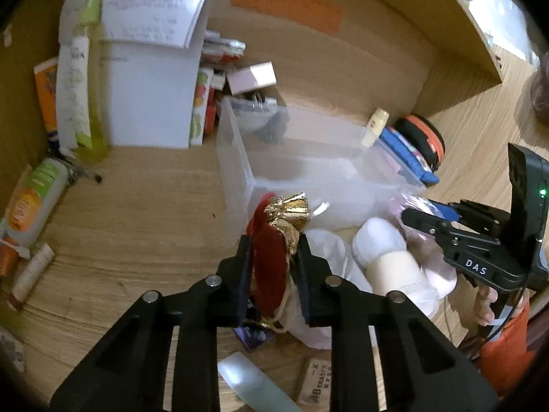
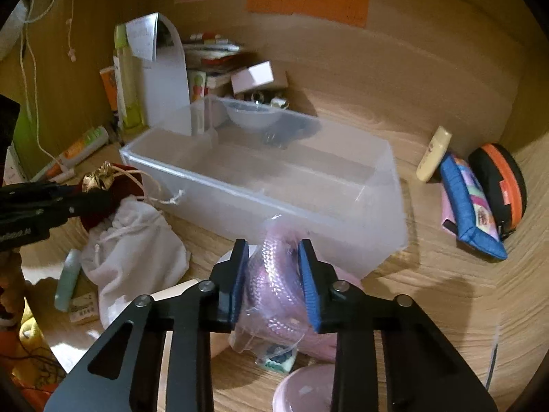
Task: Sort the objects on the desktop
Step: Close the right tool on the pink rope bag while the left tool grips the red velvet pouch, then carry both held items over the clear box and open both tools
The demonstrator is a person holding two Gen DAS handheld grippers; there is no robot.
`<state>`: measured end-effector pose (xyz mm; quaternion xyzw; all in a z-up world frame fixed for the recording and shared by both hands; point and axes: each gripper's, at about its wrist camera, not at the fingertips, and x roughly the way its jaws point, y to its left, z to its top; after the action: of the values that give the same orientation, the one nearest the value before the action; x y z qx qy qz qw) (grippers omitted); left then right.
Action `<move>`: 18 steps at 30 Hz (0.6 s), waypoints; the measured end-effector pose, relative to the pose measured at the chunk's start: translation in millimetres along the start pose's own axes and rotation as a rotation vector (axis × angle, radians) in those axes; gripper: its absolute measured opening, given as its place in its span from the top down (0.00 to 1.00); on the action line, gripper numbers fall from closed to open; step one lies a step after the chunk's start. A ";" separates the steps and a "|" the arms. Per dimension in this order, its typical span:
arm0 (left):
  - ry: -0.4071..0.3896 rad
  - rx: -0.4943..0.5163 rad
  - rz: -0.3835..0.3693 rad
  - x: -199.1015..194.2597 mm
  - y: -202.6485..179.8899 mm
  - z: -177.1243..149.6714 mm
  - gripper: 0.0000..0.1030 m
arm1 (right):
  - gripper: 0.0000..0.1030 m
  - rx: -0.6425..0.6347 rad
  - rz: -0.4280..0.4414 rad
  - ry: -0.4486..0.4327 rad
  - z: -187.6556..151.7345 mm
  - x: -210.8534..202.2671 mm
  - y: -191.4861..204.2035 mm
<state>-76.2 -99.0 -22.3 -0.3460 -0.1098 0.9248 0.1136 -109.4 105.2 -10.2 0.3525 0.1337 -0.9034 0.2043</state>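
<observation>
My left gripper [image 1: 272,240] is shut on a red and gold drawstring pouch [image 1: 274,240], held just in front of the clear plastic bin [image 1: 308,168]. The pouch also shows in the right wrist view [image 2: 103,182], at the left beside the bin [image 2: 274,185]. My right gripper [image 2: 272,245] is shut on a pink item in a clear plastic bag [image 2: 274,285], held just before the bin's near wall. The right gripper also shows in the left wrist view [image 1: 415,218] at the right.
A white cloth pouch [image 2: 133,250] lies left of the bin. A blue pencil case [image 2: 470,206], an orange-black round case [image 2: 501,182] and a cream tube [image 2: 434,152] lie right. Papers, tubes and boxes [image 1: 137,79] stand at the back left. A pink bowl [image 2: 302,391] sits below.
</observation>
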 end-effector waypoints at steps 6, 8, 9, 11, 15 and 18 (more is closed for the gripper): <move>-0.065 0.017 0.001 -21.1 -9.9 10.8 0.78 | 0.90 0.034 -0.013 -0.049 4.6 -23.3 -12.0; -0.079 0.021 -0.009 -25.7 -13.1 13.7 0.78 | 0.90 0.040 -0.009 -0.064 6.7 -31.0 -17.2; -0.086 0.020 -0.008 -27.3 -14.1 15.5 0.78 | 0.90 0.038 -0.012 -0.066 6.5 -31.6 -18.3; -0.095 0.017 -0.015 -29.9 -15.6 17.7 0.78 | 0.90 0.035 -0.039 -0.072 5.3 -33.5 -19.7; -0.111 0.019 -0.019 -33.2 -20.8 20.5 0.78 | 0.90 0.060 -0.017 -0.084 4.7 -40.5 -28.1; -0.119 0.020 -0.014 -33.8 -24.6 22.3 0.78 | 0.90 0.059 -0.017 -0.116 7.4 -51.0 -31.1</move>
<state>-62.9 -88.1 21.9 -0.2887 -0.1095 0.9439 0.1170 -94.0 143.8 33.4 0.3042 0.0978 -0.9276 0.1933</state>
